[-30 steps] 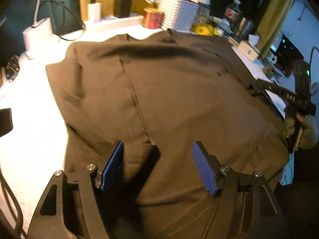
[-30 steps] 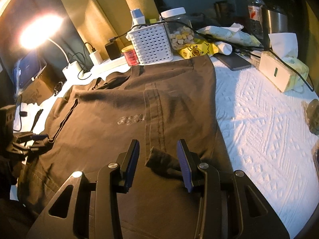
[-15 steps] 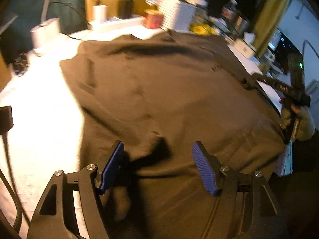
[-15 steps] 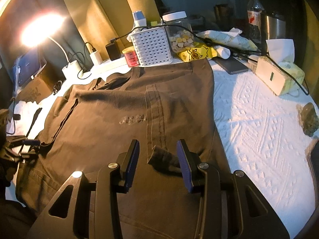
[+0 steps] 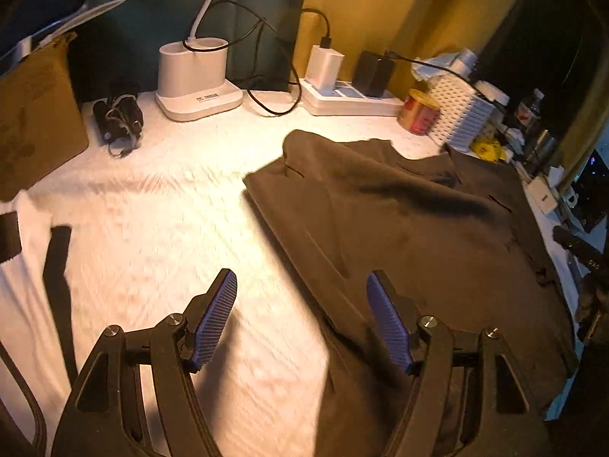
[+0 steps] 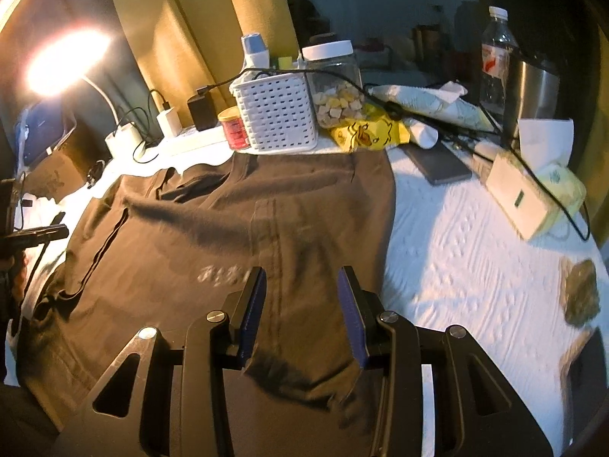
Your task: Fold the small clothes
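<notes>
1. Along the far edge of the white textured cover [image 6: 468, 266], a perforated white basket [image 6: 276, 114] holds a pale blue-capped item [image 6: 254, 47]; other contents are hidden.
2. Just right of the basket stands a clear jar [image 6: 335, 83] with a white lid, part-filled with pale yellow and white chunks. A small red tin [image 6: 235, 129] stands just left of the basket, lid on.
3. Further right are a plastic bottle [image 6: 496, 57], contents unclear, and a tissue box [image 6: 533, 198] with one sheet standing up.
4. The dark brown garment [image 6: 228, 236] lies spread flat in the middle of the cover; its far hem touches the basket base.
5. Left gripper [image 5: 300, 314]: jaws wide apart, empty, over the garment's left edge. Bare cover lies open to the left, up to the lamp base [image 5: 196, 76].
6. Right gripper [image 6: 300, 301]: jaws part-open over the garment's near right portion, clamping nothing visible. Open cover extends right of the garment's straight right edge.
</notes>
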